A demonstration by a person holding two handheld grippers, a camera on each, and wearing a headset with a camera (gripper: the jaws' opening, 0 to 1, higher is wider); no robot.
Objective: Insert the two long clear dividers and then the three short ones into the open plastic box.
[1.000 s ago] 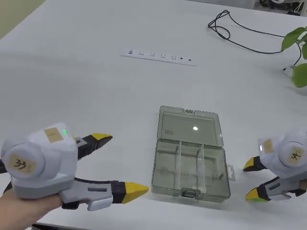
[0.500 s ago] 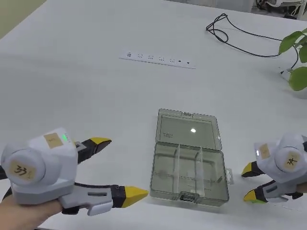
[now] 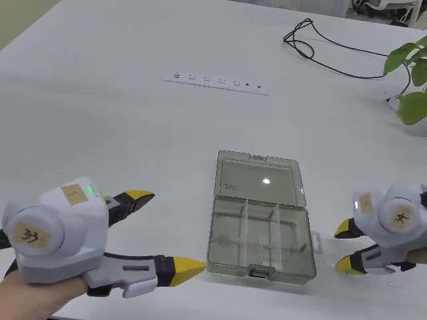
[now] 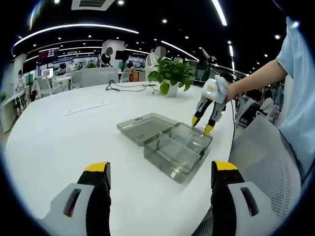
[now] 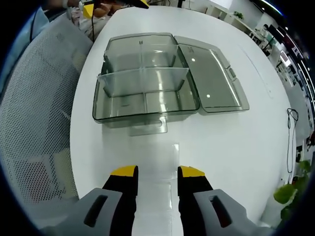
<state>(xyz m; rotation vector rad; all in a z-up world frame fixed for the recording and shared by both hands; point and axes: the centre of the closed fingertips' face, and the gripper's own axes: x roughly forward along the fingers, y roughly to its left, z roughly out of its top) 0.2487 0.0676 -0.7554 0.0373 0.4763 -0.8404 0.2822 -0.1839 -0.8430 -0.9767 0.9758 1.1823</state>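
Plastic box (image 3: 230,261), lid (image 3: 260,177) outstretched away.

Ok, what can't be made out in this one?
Head view: dividers inside the plastic box, clear on clear and small; count unsure.
Right gripper view: clear piece against the box wall; loose divider or tab, unclear.
Head view: plant cut by the right edge.

Bare table (image 3: 100,120) leaves free passage all round the open box (image 3: 260,240), left gripper (image 3: 167,231) well off its left side, right gripper (image 3: 341,247) near its right wall with a small clear piece (image 3: 316,241) between, power strip (image 3: 215,82), cable (image 3: 327,50) and plant (image 3: 407,80) far behind.
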